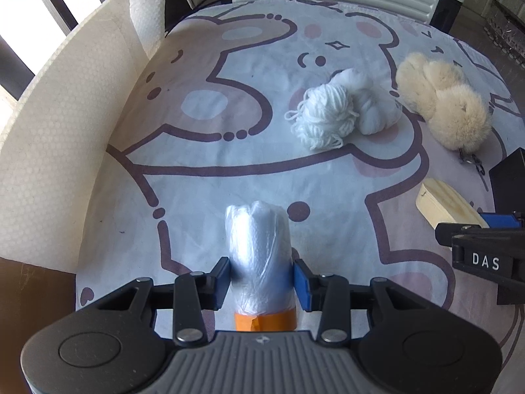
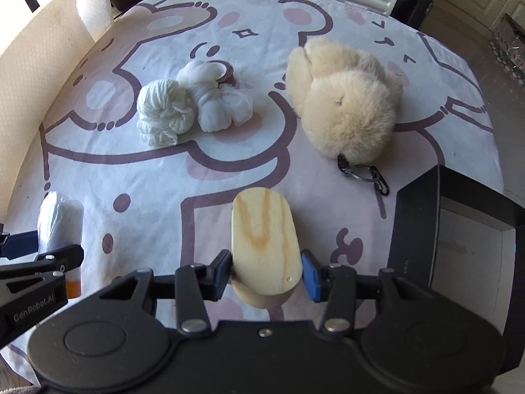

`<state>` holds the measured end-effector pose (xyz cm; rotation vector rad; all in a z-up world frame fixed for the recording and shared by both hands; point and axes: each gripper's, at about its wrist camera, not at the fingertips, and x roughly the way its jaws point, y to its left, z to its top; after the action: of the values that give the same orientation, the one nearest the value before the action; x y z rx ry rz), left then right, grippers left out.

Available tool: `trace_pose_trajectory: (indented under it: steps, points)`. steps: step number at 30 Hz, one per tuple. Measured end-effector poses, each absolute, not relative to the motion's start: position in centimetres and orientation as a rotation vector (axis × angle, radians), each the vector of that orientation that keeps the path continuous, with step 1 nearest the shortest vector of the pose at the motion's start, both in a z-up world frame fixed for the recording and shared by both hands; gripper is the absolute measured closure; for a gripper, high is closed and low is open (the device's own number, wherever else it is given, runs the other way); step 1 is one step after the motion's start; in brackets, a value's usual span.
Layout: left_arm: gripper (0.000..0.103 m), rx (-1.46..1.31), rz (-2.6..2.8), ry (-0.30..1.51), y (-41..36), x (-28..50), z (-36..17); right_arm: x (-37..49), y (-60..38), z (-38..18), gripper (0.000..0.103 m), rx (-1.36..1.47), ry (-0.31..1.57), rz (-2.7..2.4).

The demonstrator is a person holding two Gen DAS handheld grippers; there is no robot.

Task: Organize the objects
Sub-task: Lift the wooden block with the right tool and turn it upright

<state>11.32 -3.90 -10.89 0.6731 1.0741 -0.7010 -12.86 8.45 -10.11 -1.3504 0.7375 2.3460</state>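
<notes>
You are working over a table with a cloth (image 2: 229,177) that has big cartoon bears drawn on it. A black box (image 2: 459,229) sits open at about 3 o'clock in your right view.

Your left gripper (image 1: 261,279) is closed partway on a roll of plastic bags (image 1: 259,246) with an orange band at its base. Both blue pads press its sides. Your right gripper (image 2: 266,274) is closed partway on a wooden oval block (image 2: 264,246), one pad on each long side.

Farther up the cloth, at about 11 o'clock in your right view, a ball of white yarn (image 2: 160,115) touches a knotted white cloth bundle (image 2: 220,105). A fluffy cream keychain (image 2: 344,98) lies at about 1 o'clock, its chain trailing toward the box.

Here is what could go wrong. The bag roll is soft and slippery, so it could slide out if you tip it fast. The wooden block is smooth and looks tilted in the pads, so it could twist or drop. Your two grippers are near each other, so they could bump. The block could also catch on the box wall if you come in low.
</notes>
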Motion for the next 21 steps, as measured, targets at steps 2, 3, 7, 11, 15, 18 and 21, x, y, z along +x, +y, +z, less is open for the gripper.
trace_pose_trajectory:
  steps: [2, 3, 7, 11, 15, 18, 21]
  points:
    - [0.061, 0.672, -0.710, 1.055, -3.8, 11.1, -10.3, -12.2, 8.7, -9.5, 0.057, -1.319, 0.749, 2.345]
    - [0.061, 0.669, -0.717, 1.051, -3.8, 11.0, -10.0, -12.0, 8.7, -9.2, 0.057, -1.304, 0.748, 2.345]
    - [0.061, 0.648, -0.731, 1.026, -3.5, 10.5, -8.7, -10.6, 8.8, -8.1, 0.058, -1.245, 0.759, 2.347]
    - [0.061, 0.617, -0.745, 1.006, -3.0, 10.1, -7.4, -9.4, 8.7, -7.3, 0.058, -1.201, 0.758, 2.352]
    - [0.061, 0.601, -0.755, 0.995, -2.7, 9.7, -6.6, -8.4, 8.5, -6.8, 0.058, -1.176, 0.757, 2.353]
    - [0.061, 0.602, -0.768, 0.980, -2.7, 9.2, -6.2, -7.7, 8.3, -6.3, 0.058, -1.156, 0.748, 2.356]
    - [0.061, 0.603, -0.785, 0.964, -2.7, 8.7, -5.7, -7.0, 8.4, -5.8, 0.058, -1.128, 0.748, 2.357]
